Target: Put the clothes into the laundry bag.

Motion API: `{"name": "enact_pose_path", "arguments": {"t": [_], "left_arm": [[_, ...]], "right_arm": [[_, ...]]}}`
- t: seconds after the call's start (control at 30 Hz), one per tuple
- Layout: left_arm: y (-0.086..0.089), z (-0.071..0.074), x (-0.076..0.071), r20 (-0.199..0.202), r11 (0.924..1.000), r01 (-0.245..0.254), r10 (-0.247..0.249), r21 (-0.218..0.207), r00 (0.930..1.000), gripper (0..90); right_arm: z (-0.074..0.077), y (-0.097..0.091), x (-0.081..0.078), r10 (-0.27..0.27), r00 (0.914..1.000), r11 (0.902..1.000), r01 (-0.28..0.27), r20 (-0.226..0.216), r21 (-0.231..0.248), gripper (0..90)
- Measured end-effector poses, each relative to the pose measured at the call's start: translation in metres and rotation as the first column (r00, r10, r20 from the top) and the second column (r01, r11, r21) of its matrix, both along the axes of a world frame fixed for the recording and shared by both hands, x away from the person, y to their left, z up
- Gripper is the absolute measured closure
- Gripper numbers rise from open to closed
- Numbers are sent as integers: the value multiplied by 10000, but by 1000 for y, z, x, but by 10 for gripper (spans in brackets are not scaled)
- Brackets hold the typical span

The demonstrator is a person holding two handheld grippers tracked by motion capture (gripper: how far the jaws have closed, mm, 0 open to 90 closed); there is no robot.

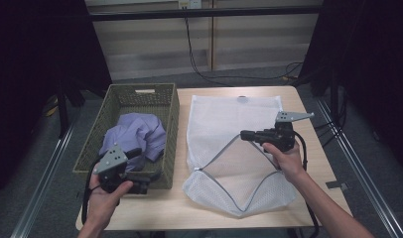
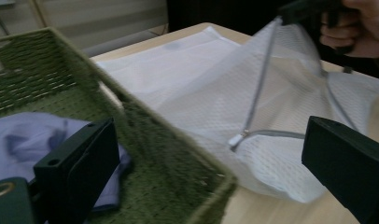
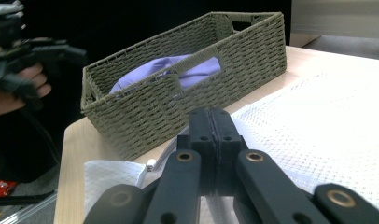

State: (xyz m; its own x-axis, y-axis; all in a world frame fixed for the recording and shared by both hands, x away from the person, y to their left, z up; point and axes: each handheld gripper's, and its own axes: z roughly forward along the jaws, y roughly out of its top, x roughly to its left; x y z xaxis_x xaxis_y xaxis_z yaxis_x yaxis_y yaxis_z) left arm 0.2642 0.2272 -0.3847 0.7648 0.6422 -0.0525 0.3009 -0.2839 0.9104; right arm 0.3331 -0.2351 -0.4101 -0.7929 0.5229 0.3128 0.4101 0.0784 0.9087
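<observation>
Tabletop (image 1: 318, 163), light wood, carries everything. White mesh laundry bag (image 1: 224, 124) lies flat on its right half, zipper mouth at the near end pulled up into an open tent. Green woven basket (image 1: 162, 104) sits just left of the bag, touching or nearly so, along the tabletop's left edge. Purple shirt (image 1: 140, 134) lies crumpled inside the basket, not lifted, nothing gripping it.

Right claw (image 1: 245, 135) is clamped tight on the grey zipper edge (image 1: 224, 148) of the bag's upper layer, holding it raised off the lower layer; in the right gripper view the jaws meet flush with mesh below them. Left claw (image 1: 149, 183) is at the basket's near wall, jaws spread wide and empty; in the left gripper view one jaw sits over the shirt, the other over the bag side, basket rim between.

Progress, judged: the bag is unzipped and held open, so prep is done. Left to do: grab the shirt, lift it out of the basket, feed it through the open mouth, probably zip shut. Early-to-middle stage.
</observation>
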Motion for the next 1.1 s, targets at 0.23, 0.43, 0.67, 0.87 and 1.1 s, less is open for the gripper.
{"name": "enact_pose_path", "arguments": {"t": [0.23, 0.43, 0.67, 0.87, 1.1], "left_arm": [[18, 4, 30, -596, 9974, -705, 713, 159, 9957, 55], [34, 8, 72, -1049, 9840, -1704, 1750, 515, 9790, 41], [26, -8, 110, -1575, 9636, -2212, 2442, 1504, 9568, 41], [26, -25, 129, -2049, 9520, -2239, 2664, 2089, 9418, 41], [23, -43, 148, -2490, 9390, -2082, 2783, 2736, 9277, 40]], "right_arm": [[-1, 2, 0, 36, 10000, 10000, -37, -26, -47, 899], [-2, 2, 1, 57, 10000, 9999, -58, -61, -102, 899], [-4, 3, 2, 124, 9999, 9998, -126, -112, -151, 899], [-4, 5, 1, 166, 9998, 9996, -168, -107, -218, 899], [-6, 5, 3, 117, 9998, 9996, -122, -184, -250, 898]]}}
